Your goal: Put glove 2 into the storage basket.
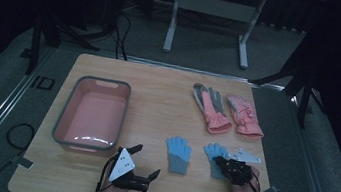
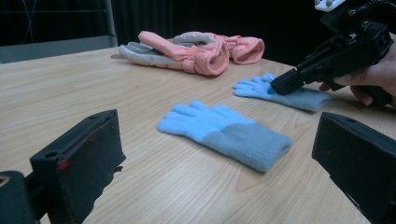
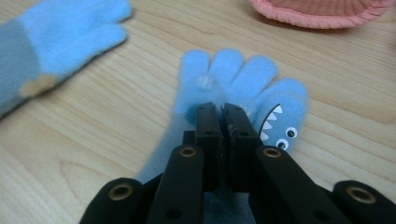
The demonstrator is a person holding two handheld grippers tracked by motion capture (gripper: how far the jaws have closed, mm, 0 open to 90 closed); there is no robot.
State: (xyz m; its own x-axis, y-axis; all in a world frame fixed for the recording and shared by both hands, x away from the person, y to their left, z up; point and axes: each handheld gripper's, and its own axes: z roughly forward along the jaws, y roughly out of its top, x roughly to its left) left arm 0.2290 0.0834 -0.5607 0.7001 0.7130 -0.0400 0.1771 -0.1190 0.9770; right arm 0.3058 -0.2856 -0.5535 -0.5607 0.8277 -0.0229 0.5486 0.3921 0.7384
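Note:
Two small blue knit gloves lie flat near the table's front. My right gripper (image 1: 222,161) rests on the right blue glove (image 1: 211,151), fingers pointing away from me. In the right gripper view its jaws are pressed together on the fabric of this glove (image 3: 238,74), just behind the fingers, next to a shark-face print. The left gripper view shows that gripper (image 2: 282,84) tip-down on the same glove (image 2: 303,98). The left blue glove (image 1: 178,153) lies free between the hands. My left gripper (image 1: 144,161) hovers low and open to its left, with nothing between its jaws.
A pink tub (image 1: 105,82) with a grey rim stands at the left of the wooden table (image 1: 158,99). Two pink and grey winter gloves (image 1: 212,109) (image 1: 245,116) lie side by side at the back right. A table frame stands on the floor beyond.

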